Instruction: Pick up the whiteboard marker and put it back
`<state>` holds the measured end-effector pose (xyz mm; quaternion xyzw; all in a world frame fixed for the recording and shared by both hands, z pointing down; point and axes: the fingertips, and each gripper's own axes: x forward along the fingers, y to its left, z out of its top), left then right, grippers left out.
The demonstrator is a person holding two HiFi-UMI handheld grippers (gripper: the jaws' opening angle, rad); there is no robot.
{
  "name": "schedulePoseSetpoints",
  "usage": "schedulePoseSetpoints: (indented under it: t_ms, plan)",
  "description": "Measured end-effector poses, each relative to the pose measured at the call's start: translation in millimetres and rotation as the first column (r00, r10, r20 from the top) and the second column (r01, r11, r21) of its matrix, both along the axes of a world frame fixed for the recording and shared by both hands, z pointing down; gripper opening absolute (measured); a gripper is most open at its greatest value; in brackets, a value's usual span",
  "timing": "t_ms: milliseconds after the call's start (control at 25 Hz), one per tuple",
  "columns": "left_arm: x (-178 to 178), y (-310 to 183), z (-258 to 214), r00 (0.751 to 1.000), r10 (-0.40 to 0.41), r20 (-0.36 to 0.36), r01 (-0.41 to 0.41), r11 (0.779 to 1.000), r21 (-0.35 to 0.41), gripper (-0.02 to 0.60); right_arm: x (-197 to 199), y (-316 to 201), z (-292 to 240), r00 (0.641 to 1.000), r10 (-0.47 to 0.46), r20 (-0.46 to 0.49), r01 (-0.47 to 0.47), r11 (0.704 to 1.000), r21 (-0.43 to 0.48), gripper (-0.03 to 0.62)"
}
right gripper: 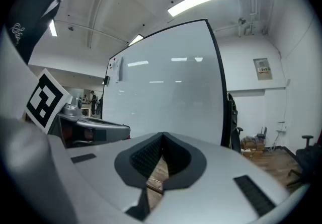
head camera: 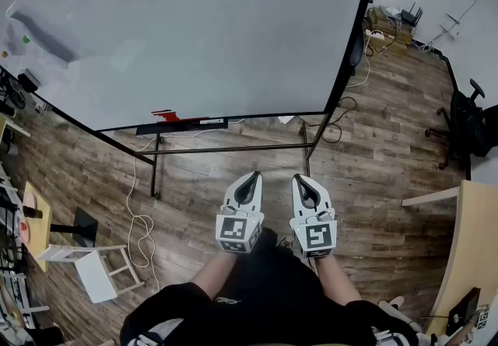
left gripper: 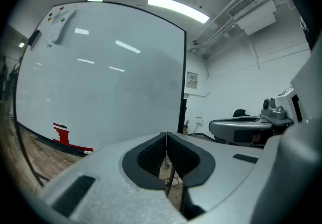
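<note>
Nearest: left tongs [head camera: 249, 178] and right tongs [head camera: 301, 180], held out side by side over the wood floor [head camera: 233, 173]. Both are pinched fully together w/ nothing between them, aimed roughly level at the whiteboard [head camera: 194, 26]. Beyond them is the stand's crossbar [head camera: 233, 149], then the black tray [head camera: 187, 127] along the board's bottom edge. Marker itself: can't make it out for sure. A red thing [head camera: 165, 114] sits just above the tray's left part, prob. the spot to check. Task not begun, I'd say. Step in hand = approach: walk in close first, mind the cable [head camera: 138, 220] on the floor, and spread one pair of tongs before reaching. Then take the marker across its barrel, mid-length, so it can't roll off.
</note>
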<state>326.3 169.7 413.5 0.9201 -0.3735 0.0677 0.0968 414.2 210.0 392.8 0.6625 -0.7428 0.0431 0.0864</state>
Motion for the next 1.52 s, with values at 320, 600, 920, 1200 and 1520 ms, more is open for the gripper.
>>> schedulePoseSetpoints:
  t_ms: [320,600,920,1200,1520]
  plan:
    - [-10,-64,-4,0.999,0.034,-0.03,-0.033,0.999,0.009,0.009,-13,-64,-8,1.0,0.006,-0.028,-0.006,1.0,0.013,0.003]
    - [-23,-100,3,0.996,0.048,-0.072,-0.049,0.999,-0.011,0.009,-31,-100,6,0.998,-0.002,-0.068,0.0,1.0,-0.028,0.003]
    - [-62,-143,20,0.994,-0.084,-0.074,0.08,0.995,-0.052,0.009,-84,-151,28,0.977,-0.189,-0.099,0.176,0.977,-0.121,0.003]
    - [-95,-186,50,0.965,-0.262,0.018,0.262,0.96,-0.093,0.009,-115,-209,80,0.895,-0.442,-0.057,0.412,0.871,-0.268,0.003]
    - [-118,-215,60,0.84,-0.537,0.078,0.543,0.826,-0.151,0.009,-135,-275,100,0.693,-0.715,-0.097,0.646,0.674,-0.357,0.005]
